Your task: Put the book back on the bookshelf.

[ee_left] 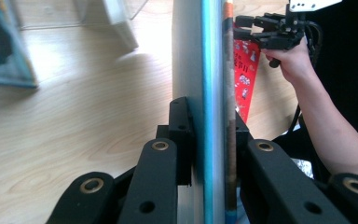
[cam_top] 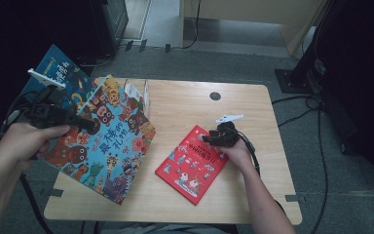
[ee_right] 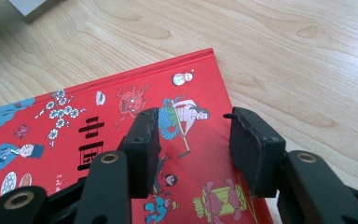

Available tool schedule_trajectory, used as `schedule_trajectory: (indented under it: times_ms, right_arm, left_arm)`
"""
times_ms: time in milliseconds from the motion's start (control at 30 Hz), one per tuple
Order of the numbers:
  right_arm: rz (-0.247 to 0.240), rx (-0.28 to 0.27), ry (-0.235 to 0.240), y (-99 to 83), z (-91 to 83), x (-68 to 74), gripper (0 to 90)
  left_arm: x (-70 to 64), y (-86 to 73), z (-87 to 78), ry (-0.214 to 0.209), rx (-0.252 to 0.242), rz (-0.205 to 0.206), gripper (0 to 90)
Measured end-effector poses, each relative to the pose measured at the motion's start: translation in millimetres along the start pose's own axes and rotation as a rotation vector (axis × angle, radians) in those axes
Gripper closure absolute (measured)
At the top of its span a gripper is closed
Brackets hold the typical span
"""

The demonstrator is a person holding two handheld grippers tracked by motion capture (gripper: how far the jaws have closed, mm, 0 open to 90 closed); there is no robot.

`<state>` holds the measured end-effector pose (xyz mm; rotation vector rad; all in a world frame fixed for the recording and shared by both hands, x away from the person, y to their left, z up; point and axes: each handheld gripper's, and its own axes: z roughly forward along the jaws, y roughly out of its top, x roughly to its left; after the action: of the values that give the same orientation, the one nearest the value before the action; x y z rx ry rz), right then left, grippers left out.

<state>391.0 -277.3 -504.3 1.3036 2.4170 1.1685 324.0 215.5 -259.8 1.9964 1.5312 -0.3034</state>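
Observation:
A large picture book (cam_top: 109,146) with cartoon animals on a blue cover is held tilted over the table's left part. My left gripper (cam_top: 88,124) is shut on its upper edge; in the left gripper view the book (ee_left: 213,70) runs edge-on between the clamped jaws of that gripper (ee_left: 209,123). A red picture book (cam_top: 191,163) lies flat right of centre. My right gripper (cam_top: 213,138) hovers open over its far right corner. In the right gripper view, that gripper (ee_right: 193,140) has its jaws spread above the red cover (ee_right: 74,135), touching nothing.
Another blue book (cam_top: 56,73) stands at the far left, beside a clear plastic stand (cam_top: 143,95) near the table's back edge. The wooden table (cam_top: 253,122) has a round cable hole (cam_top: 215,96). Cables lie on the floor to the right.

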Motion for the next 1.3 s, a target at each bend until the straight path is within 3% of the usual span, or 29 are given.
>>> schedule_trajectory:
  times_ms: [333, 467, 600, 733, 1300]
  right_arm:
    - [-0.013, -0.011, 0.000, 0.2, 2.0, 0.7, 52.6]
    - [-0.016, -0.010, 0.000, 0.3, 2.0, 0.7, 52.7]
    - [-0.015, -0.014, 0.000, 0.2, 2.2, 0.3, 52.8]
    - [-0.013, -0.015, 0.002, 0.1, 2.4, 0.3, 52.9]
    - [-0.023, -0.016, 0.000, 0.1, 2.7, 0.3, 53.0]
  left_arm:
    - [26.8, -24.8, -33.5, 0.042, -0.048, -0.052, 80.1]
    - [34.1, -30.5, -43.1, 0.028, -0.060, -0.081, 80.1]
    - [37.2, -37.0, -54.0, 0.037, -0.073, -0.083, 79.8]
    - [45.3, -42.4, -64.9, 0.043, -0.102, -0.118, 79.9]
    - [77.8, -27.9, -88.2, 0.136, -0.149, -0.212, 79.4]
